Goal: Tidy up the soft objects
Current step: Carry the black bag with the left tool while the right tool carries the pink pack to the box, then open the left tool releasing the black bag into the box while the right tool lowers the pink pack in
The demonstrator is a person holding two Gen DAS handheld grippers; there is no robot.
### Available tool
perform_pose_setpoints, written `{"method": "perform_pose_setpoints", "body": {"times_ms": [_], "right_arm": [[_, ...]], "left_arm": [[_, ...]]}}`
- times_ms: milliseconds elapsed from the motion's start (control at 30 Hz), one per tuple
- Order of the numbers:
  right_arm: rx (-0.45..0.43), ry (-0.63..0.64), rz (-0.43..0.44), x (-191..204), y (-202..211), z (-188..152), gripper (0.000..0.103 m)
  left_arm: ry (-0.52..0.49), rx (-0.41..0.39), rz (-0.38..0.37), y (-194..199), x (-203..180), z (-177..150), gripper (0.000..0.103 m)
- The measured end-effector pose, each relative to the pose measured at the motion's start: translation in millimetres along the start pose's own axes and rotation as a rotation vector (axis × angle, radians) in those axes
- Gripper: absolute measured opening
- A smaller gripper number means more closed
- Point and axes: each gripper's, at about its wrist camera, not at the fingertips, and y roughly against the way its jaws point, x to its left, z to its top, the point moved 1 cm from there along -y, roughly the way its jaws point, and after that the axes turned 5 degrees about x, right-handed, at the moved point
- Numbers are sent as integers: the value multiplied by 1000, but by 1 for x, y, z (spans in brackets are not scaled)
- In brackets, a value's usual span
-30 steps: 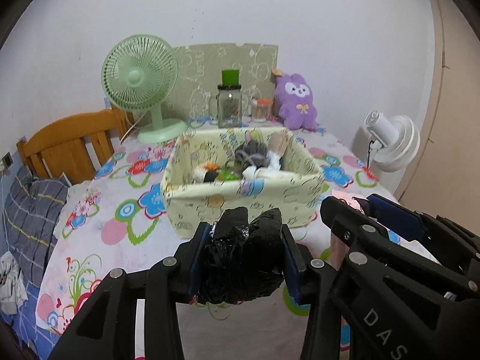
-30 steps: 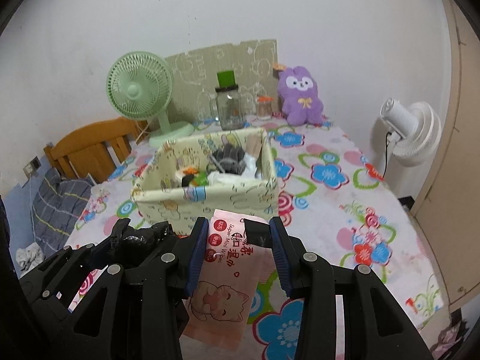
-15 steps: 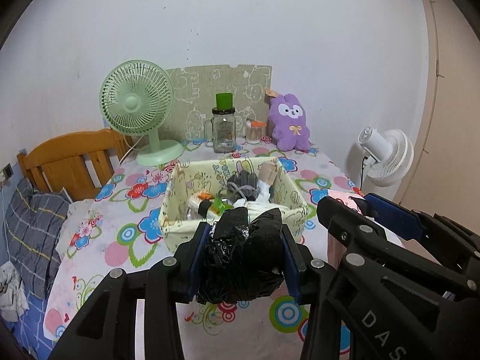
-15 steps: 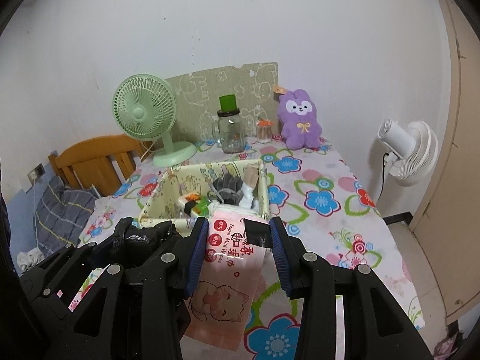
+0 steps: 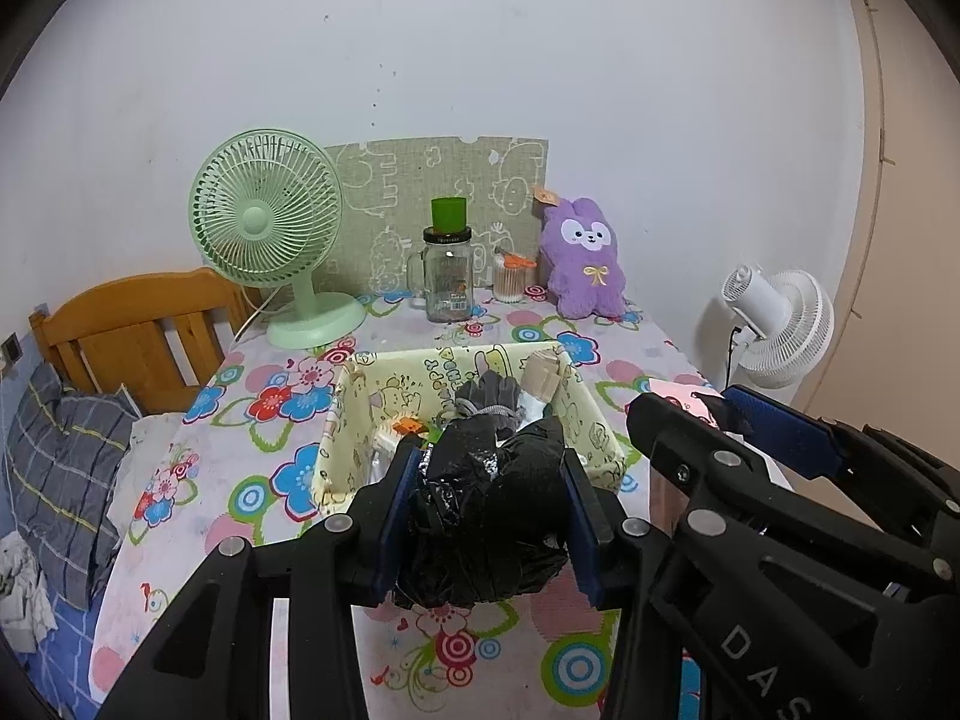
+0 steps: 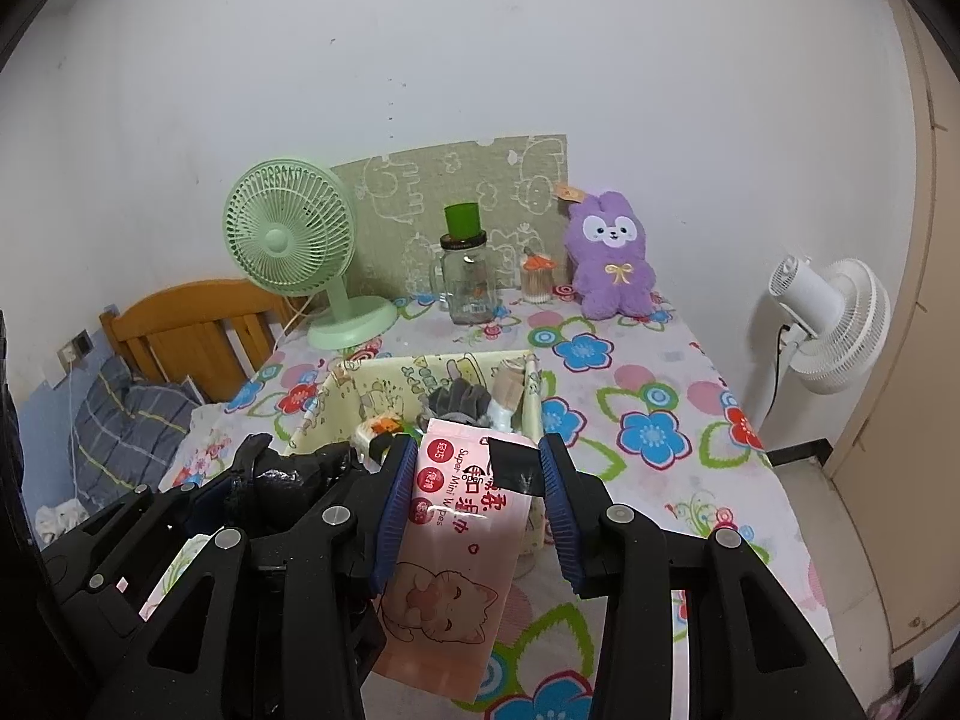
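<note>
Left wrist view: the left gripper (image 5: 489,519) is clamped on a crumpled black plastic bag (image 5: 487,516), held above the floral tablecloth (image 5: 198,480), with the yellow fabric bin (image 5: 591,420) just beyond at 12 o'clock. The bag bulges out above and below the pads, so it looks only partly trapped; slippage or snagging on the bin's near rim is a risk if it is carried in low. The bin is already loaded with a grey glove (image 5: 489,399) and small items, so a springy bag could be expected to pop back out or tip the soft wall. The right gripper (image 5: 729,420) is seen at 3 o'clock, close alongside; contact between the two tools is possible if both go for the bin together. Right wrist view: the right gripper (image 6: 480,498) is closed on a pink wet-wipes pack (image 6: 456,540), pinched near its top edge with most of the pack hanging below. A flat, slick pouch held that way is likely to swing or slide out. The bin sits at 12 o'clock just past the pack, which hides its near rim, so clearance cannot be judged. The left gripper lies at 9 o'clock, near.
</note>
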Motion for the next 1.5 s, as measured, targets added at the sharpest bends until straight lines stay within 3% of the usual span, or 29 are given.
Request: {"method": "perform_pose_setpoints", "body": {"times_ms": [933,1300,1500], "right_arm": [[26,34,42,6,-73,41,44],[64,40,41,8,-110,48,44],[83,60,30,11,-129,48,44]], "left_arm": [[31,42,4,-69,26,35,49],[45,87,-6,-104,37,37,59],[49,114,12,-118,44,27,75]]}}
